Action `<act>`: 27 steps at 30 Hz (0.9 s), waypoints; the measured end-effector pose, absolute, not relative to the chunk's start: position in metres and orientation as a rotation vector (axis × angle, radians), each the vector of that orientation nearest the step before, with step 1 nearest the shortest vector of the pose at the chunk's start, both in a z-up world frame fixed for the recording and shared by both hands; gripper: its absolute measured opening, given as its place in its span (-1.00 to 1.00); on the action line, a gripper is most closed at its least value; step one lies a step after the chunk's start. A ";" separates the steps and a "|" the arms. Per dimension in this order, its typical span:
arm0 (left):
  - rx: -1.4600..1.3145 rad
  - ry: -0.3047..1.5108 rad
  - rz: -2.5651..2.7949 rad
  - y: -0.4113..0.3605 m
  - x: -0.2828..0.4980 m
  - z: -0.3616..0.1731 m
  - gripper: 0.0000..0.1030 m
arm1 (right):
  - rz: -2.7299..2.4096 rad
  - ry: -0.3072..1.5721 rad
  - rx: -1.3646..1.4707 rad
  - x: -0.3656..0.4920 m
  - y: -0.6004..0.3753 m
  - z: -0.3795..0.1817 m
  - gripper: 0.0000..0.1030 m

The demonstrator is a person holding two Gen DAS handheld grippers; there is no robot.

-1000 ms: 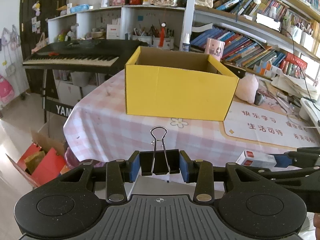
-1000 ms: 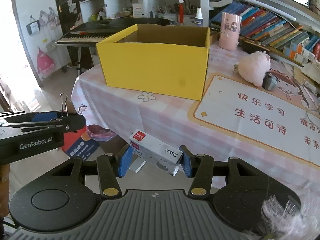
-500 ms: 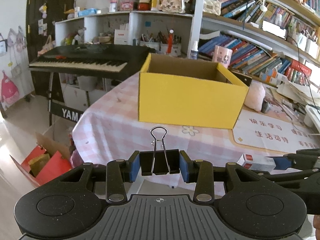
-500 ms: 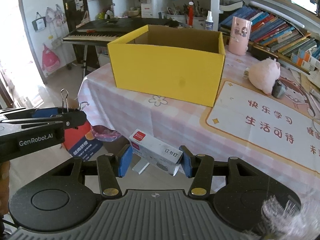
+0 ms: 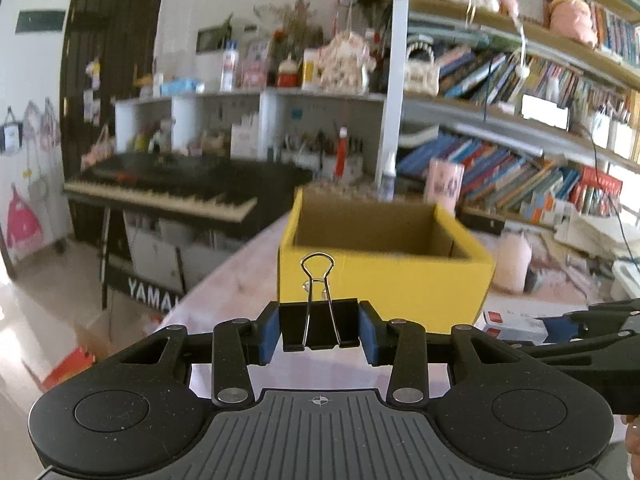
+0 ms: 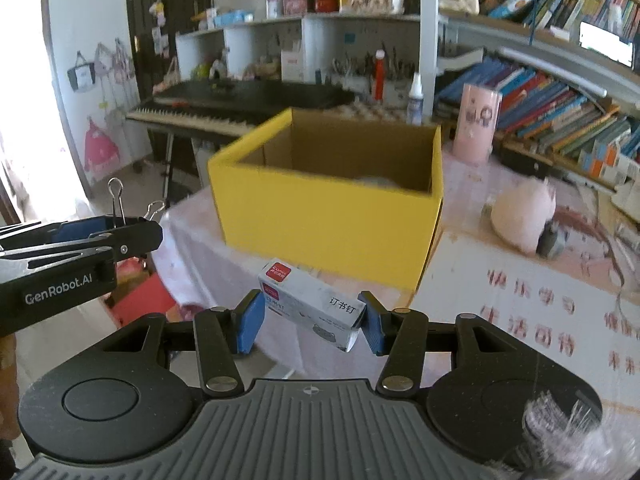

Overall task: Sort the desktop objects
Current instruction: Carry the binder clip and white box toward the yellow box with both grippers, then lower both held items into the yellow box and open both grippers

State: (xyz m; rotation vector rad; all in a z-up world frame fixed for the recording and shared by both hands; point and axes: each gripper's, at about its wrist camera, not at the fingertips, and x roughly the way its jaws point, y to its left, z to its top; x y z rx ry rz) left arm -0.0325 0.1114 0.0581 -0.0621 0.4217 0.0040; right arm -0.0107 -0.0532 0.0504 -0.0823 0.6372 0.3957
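My left gripper (image 5: 319,327) is shut on a black binder clip (image 5: 318,324) whose wire handles stand upright. My right gripper (image 6: 312,320) is shut on a small grey-white staple box (image 6: 310,307) with a red label, held slantwise between the blue pads. Both hang above the near edge of the pink checked table (image 6: 472,184), in front of an open yellow cardboard box (image 6: 328,216). In the left wrist view the yellow box (image 5: 384,292) sits straight ahead, and the right gripper with the staple box (image 5: 514,322) shows at the right. The left gripper (image 6: 108,230) shows at the left of the right wrist view.
A pink plush toy (image 6: 522,214) and a small grey object (image 6: 554,240) lie right of the box. A pink cup (image 6: 478,128) stands behind it. A placemat with red characters (image 6: 528,316) covers the right side. A black keyboard (image 5: 168,188) stands off the table's left; bookshelves (image 5: 520,176) line the back.
Both grippers have risen and tipped up with their loads, so the yellow box's inside now shows. The grips are unchanged.
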 end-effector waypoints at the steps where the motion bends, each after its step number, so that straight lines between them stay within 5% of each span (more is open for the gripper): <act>1: -0.058 0.406 0.003 0.110 -0.030 0.061 -0.24 | 0.397 0.623 -0.078 -0.006 -0.054 0.055 -0.06; 27: -0.009 0.390 0.059 0.075 0.097 0.068 -0.24 | 0.494 0.539 -0.090 0.147 -0.073 0.084 -0.06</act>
